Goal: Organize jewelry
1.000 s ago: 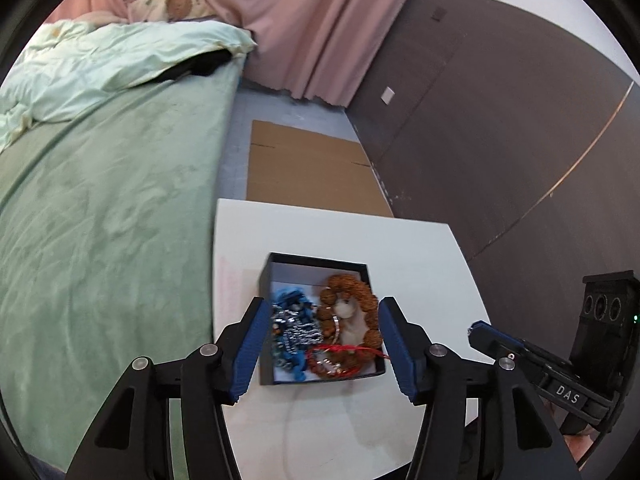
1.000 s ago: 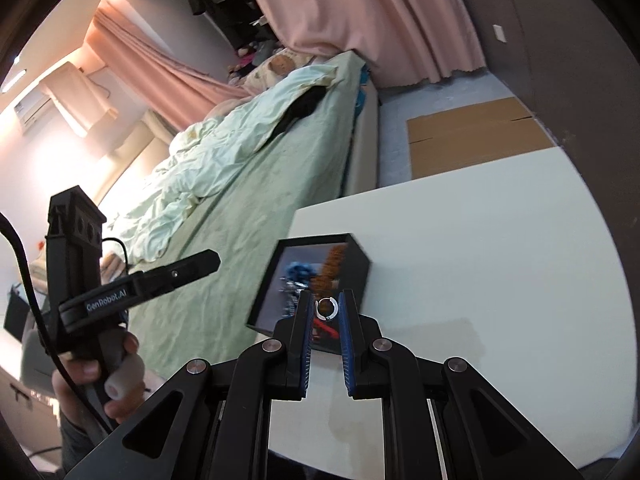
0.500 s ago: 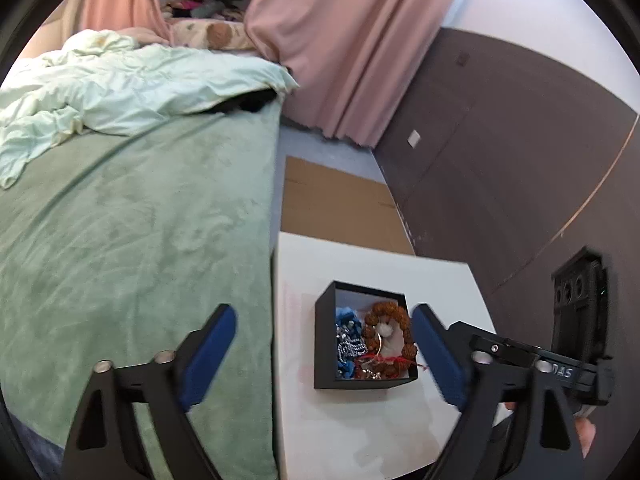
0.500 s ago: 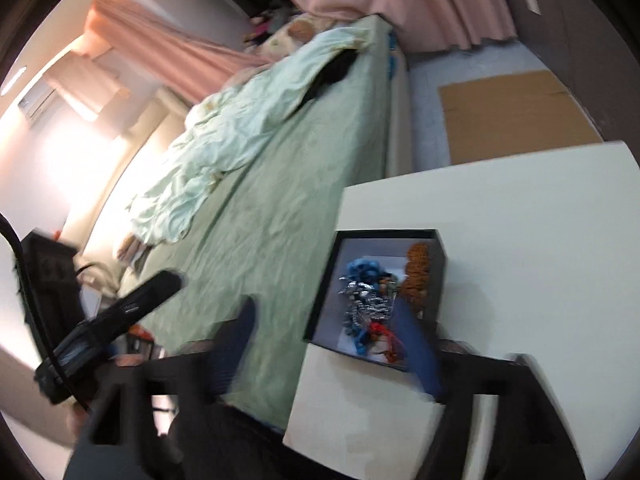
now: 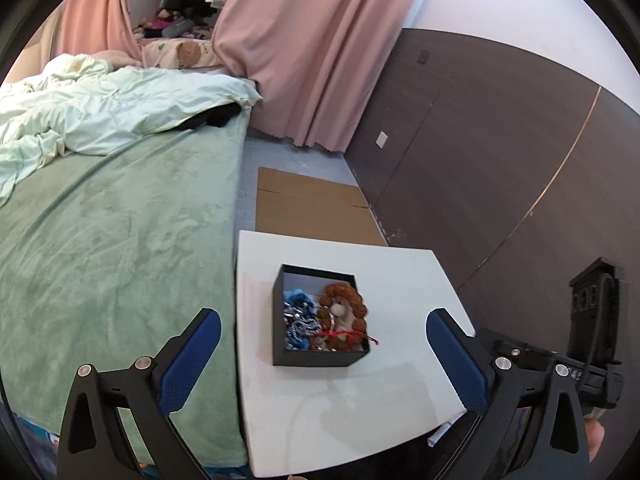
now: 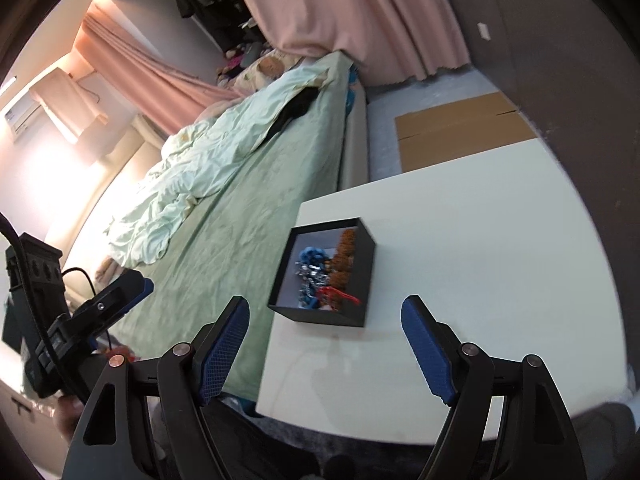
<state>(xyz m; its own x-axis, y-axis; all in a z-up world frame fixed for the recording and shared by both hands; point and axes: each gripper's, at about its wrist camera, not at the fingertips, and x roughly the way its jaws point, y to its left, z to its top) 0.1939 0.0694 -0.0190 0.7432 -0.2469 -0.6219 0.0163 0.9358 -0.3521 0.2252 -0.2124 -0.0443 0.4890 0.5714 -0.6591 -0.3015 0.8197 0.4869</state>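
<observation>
Jewelry lies heaped in a black box on the white desk: a blue and silver tangle on the box's bed side, a brown bead bracelet on its far side, a red cord at the near wall. Left hand-held gripper has just been opening, now spread wide and empty, back from the box. Right hand-held gripper has opened too, holding nothing, also short of the box. A green bed runs along the desk beside the box.

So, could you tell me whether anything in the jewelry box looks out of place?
Yes: a red cord trails over the right rim of the black box onto the white table, while the other jewelry lies heaped together inside.
</observation>
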